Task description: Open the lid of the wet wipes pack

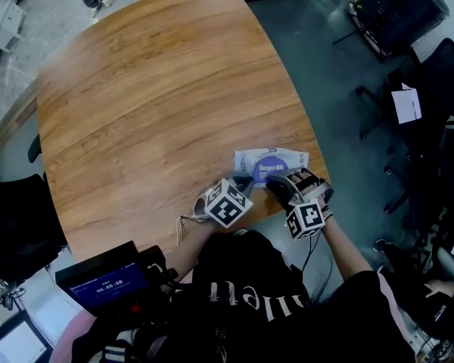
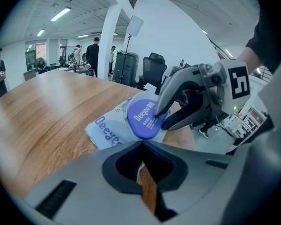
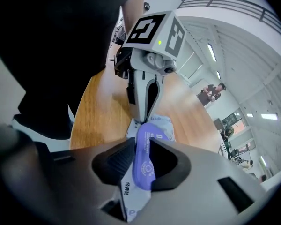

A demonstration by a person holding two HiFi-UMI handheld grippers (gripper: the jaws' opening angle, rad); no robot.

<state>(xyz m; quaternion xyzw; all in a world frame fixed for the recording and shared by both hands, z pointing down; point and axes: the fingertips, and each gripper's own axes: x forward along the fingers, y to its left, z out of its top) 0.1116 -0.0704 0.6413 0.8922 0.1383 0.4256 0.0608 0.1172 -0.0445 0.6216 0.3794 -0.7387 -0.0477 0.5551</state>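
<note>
**Right gripper**: nearest the table's edge. Jaws are clamped on the rim of the lid, which stands edge-on between them.

**Left gripper**: beside the right. Jaws are drawn together with nothing between them. In the right gripper view its tips rest on the pack just past the lid.

**Pack**: lies flat on the table, near the front edge and right of centre, just ahead of both grippers.
- Judged light and soft, with slick film that would crumple or slide.
- Likely to rise with the lid unless it is pinned down.

**Lid**: round, purple and stiff-looking.
- In the left gripper view it sits slightly tilted on the pack's top.
- Best taken at its free lip, opposite the hinge, with the film held down beside it.
- Which side the hinge is on cannot be told.

**Chairs**: on the floor, well beyond the table.
</note>
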